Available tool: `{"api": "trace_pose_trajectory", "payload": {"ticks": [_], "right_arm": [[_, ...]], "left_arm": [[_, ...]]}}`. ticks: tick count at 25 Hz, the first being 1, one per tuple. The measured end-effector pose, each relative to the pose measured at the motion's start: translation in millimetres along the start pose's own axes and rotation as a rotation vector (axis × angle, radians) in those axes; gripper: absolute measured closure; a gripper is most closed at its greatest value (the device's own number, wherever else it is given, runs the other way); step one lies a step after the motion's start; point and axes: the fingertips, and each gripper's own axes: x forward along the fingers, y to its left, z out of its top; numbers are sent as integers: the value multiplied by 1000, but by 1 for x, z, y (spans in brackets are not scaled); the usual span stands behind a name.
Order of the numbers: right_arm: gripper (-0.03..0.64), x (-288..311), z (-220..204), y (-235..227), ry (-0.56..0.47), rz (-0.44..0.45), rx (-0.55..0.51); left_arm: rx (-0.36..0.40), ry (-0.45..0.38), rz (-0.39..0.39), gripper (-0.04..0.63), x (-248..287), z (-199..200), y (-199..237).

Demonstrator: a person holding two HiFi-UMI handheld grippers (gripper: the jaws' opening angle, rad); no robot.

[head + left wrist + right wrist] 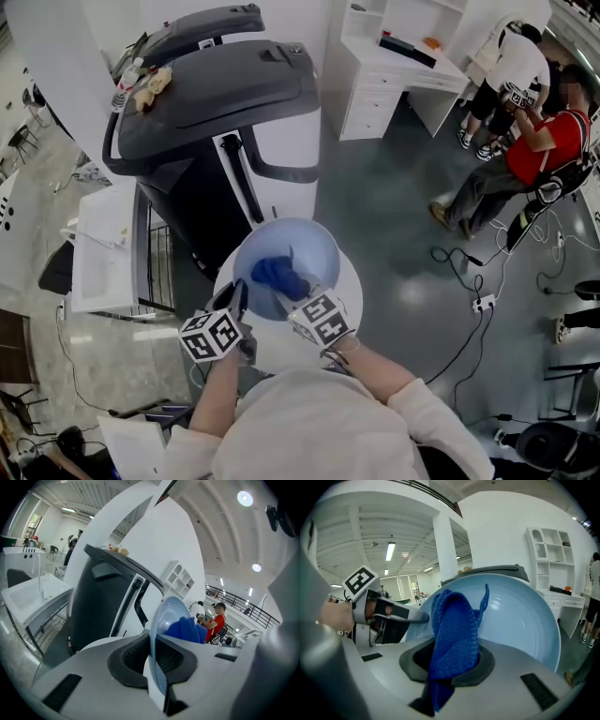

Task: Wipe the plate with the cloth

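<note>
A light blue plate (pixel 309 251) is held tilted above a round white table (pixel 351 281). My left gripper (pixel 240 298) is shut on the plate's near left rim; in the left gripper view the plate (pixel 165 616) stands edge-on between the pads. My right gripper (pixel 284 302) is shut on a blue knitted cloth (pixel 279 275), which lies against the plate's inner face. In the right gripper view the cloth (pixel 453 639) rises from the jaws in front of the plate (pixel 520 616), and the left gripper (pixel 425 617) grips the rim at the left.
A large dark grey and white machine (pixel 216 103) stands just beyond the table. White wire-shelf unit (pixel 105 246) at the left. A white desk (pixel 394 80) at the back, people (pixel 525 141) at the far right, cables (pixel 469 272) on the grey floor.
</note>
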Motion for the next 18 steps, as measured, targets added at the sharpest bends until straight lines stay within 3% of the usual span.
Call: {"api": "trace_pose_trajectory", "payload": {"ticks": [3,6,13,18], "right_arm": [[531,-3,-20,-6,73,-11,11],[531,-13,-32,-30,105,-76,38],[531,-29,-22,-84,89,-216,58],[531,-15,4,-86,54,-221,19]], "left_arm": [[3,-18,11,552,-2,10,6],[1,-18,15,552,-3,10,11],[13,24,-8,552,2,-7,2],[30,43,-14,552,5,-15,-3]]}}
